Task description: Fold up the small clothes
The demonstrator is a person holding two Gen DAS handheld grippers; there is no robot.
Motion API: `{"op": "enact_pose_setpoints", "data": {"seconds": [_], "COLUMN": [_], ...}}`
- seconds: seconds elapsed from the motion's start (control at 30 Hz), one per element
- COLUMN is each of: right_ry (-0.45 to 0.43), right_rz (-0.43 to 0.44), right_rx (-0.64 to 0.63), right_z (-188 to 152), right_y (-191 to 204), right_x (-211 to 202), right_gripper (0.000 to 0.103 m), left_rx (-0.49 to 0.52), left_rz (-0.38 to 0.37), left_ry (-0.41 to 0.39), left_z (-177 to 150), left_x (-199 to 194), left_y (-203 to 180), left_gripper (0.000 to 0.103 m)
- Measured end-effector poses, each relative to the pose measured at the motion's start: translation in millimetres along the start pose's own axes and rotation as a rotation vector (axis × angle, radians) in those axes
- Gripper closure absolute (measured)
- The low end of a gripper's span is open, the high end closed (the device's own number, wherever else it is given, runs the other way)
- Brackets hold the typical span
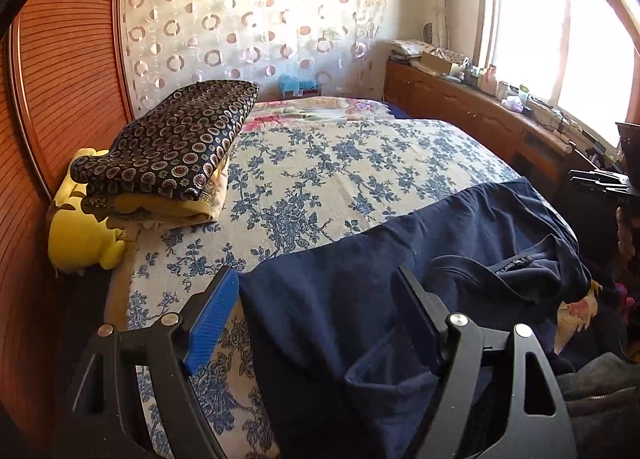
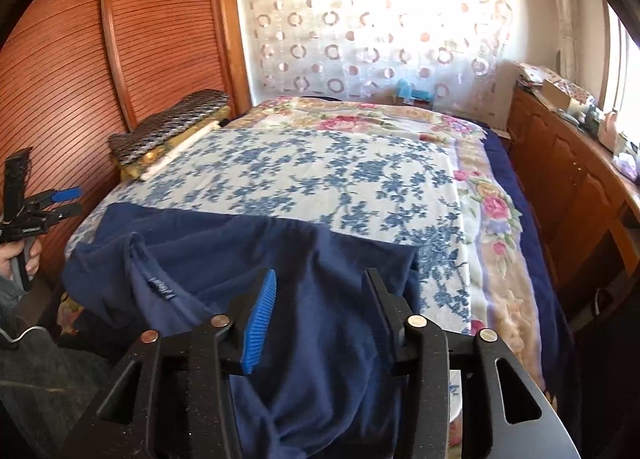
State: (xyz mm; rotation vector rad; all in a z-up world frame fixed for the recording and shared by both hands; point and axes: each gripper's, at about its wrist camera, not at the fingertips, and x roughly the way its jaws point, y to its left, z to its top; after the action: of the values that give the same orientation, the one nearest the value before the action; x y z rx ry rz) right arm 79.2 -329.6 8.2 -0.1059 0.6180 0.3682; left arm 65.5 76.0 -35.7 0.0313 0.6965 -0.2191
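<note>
A navy blue T-shirt lies rumpled on the near end of the bed, its collar and label facing up; it also shows in the right wrist view. My left gripper is open above the shirt's left part, its blue-padded finger by the shirt's edge. My right gripper is open, hovering over the shirt's right part with cloth between and below the jaws. The left gripper also shows at the far left of the right wrist view, held in a hand.
The bed has a blue-flowered white cover over a pink floral blanket. A folded dark patterned quilt and a yellow plush toy lie by the wooden slatted wall. A cluttered wooden cabinet runs along the right.
</note>
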Motion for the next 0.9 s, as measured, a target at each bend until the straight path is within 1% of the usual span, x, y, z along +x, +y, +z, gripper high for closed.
{"op": "enact_pose_setpoints", "data": {"seconds": [0.13, 0.27, 0.33, 0.4, 0.6, 0.7, 0.83, 0.9], "right_ry": [0.013, 0.035, 0.051, 0.076, 0.141, 0.138, 0.106, 0.107], "right_rz": [-0.040, -0.075, -0.095, -0.114, -0.153, -0.129, -0.116, -0.102], "right_rx": [-0.009, -0.010, -0.012, -0.010, 0.021, 0.048, 0.087, 0.111], "right_z": [2.5, 5.9, 8.0, 8.8, 13.4, 17.7, 23.3, 23.7], "right_y": [-4.0, -12.0, -16.0, -20.6, -41.4, -48.5, -51.7, -55.5], "right_x": [13.5, 33.2, 45.9, 61.2, 109.4, 124.3, 128.0, 133.5], "right_gripper": [0.053, 0.048, 0.044, 0.044, 0.043, 0.043, 0.043, 0.043], "left_rx": [-0.005, -0.040, -0.049, -0.064, -0.097, -0.101, -0.107, -0.106], "left_rz": [-0.015, -0.007, 0.006, 0.027, 0.059, 0.059, 0.065, 0.068], "left_ry": [-0.007, 0.015, 0.026, 0.041, 0.096, 0.107, 0.121, 0.129], "left_z": [1.3, 2.7, 1.7, -0.4, -8.1, -10.4, -12.7, -13.6], "left_x": [8.1, 24.9, 33.1, 42.6, 67.2, 72.4, 77.2, 79.7], "left_y": [3.7, 16.5, 22.3, 28.4, 40.9, 43.5, 46.8, 47.5], "left_gripper": [0.024, 0.024, 0.024, 0.024, 0.024, 0.024, 0.024, 0.024]}}
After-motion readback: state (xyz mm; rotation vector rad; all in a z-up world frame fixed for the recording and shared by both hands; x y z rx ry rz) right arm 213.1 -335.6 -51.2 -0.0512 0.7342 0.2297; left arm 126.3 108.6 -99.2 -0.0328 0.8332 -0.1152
